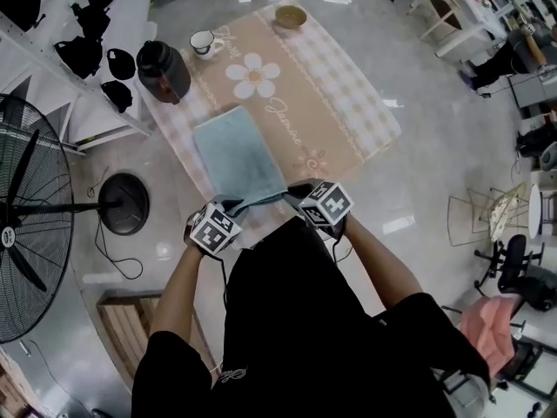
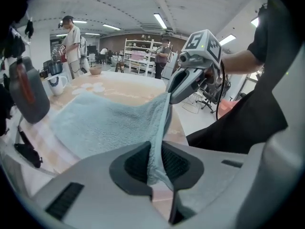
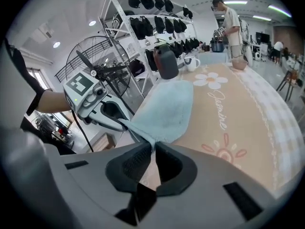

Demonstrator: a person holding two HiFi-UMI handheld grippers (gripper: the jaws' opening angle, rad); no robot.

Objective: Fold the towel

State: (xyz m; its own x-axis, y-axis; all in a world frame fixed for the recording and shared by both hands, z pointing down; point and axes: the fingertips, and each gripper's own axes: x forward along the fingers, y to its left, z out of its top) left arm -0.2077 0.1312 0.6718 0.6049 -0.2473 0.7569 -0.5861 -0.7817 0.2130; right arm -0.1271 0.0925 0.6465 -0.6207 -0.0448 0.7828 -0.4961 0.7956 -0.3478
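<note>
A light blue towel lies on a beige picnic cloth with a daisy print, its near edge lifted off the cloth. My left gripper is shut on the towel's near left corner. At the near right corner my right gripper is also shut on the fabric. The two grippers hang side by side just above the cloth's near edge. From the right gripper view the left gripper shows pinching the towel; from the left gripper view the right gripper does the same.
A dark jug, a white mug and a small bowl stand at the cloth's far end. A big floor fan and a rack of black caps are on the left. People stand far off.
</note>
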